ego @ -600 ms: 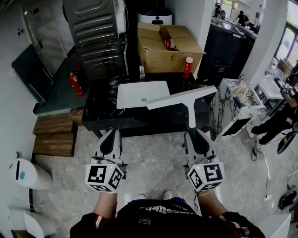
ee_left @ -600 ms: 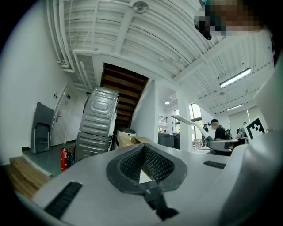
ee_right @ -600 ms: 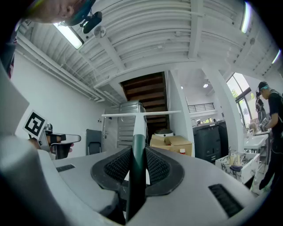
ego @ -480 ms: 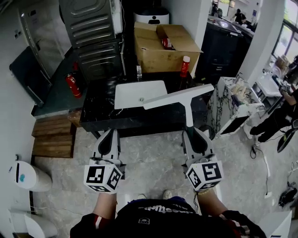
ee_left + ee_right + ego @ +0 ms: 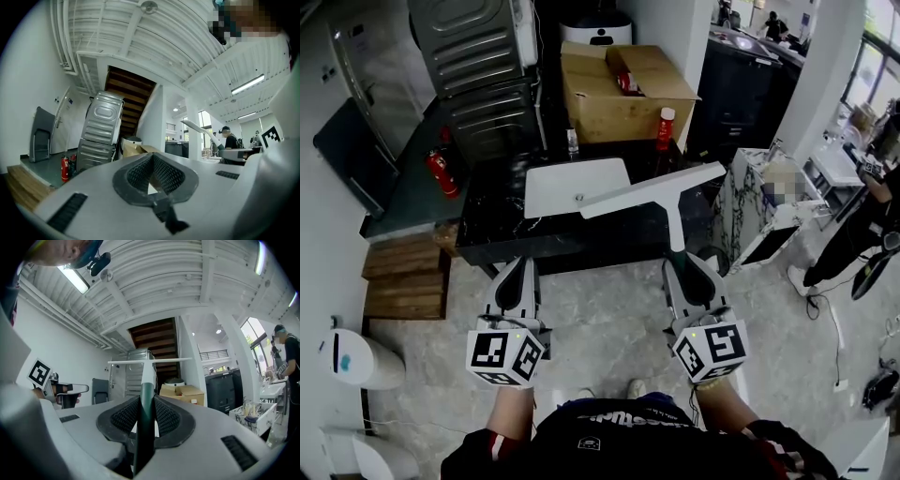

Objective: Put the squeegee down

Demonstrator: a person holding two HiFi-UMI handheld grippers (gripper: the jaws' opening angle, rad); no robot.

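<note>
My right gripper (image 5: 678,256) is shut on the dark green handle of a white squeegee (image 5: 654,197); its T-shaped blade hangs in the air over the near edge of the black marble table (image 5: 492,225). In the right gripper view the squeegee (image 5: 147,376) stands straight up between the ribbed pads, blade level at the top. My left gripper (image 5: 517,265) is shut with nothing in it, held level before the table. In the left gripper view the jaws (image 5: 151,165) meet, and the squeegee (image 5: 199,129) shows at the right.
A white board (image 5: 575,185) lies on the table. A red-capped bottle (image 5: 663,128) and a small jar (image 5: 572,142) stand at its far edge. An open cardboard box (image 5: 619,89), a metal appliance (image 5: 478,70), a fire extinguisher (image 5: 440,172) and a person (image 5: 872,220) stand around.
Both grippers and the squeegee keep their pose. The view has drifted, so the table and box sit slightly lower left in the picture.
</note>
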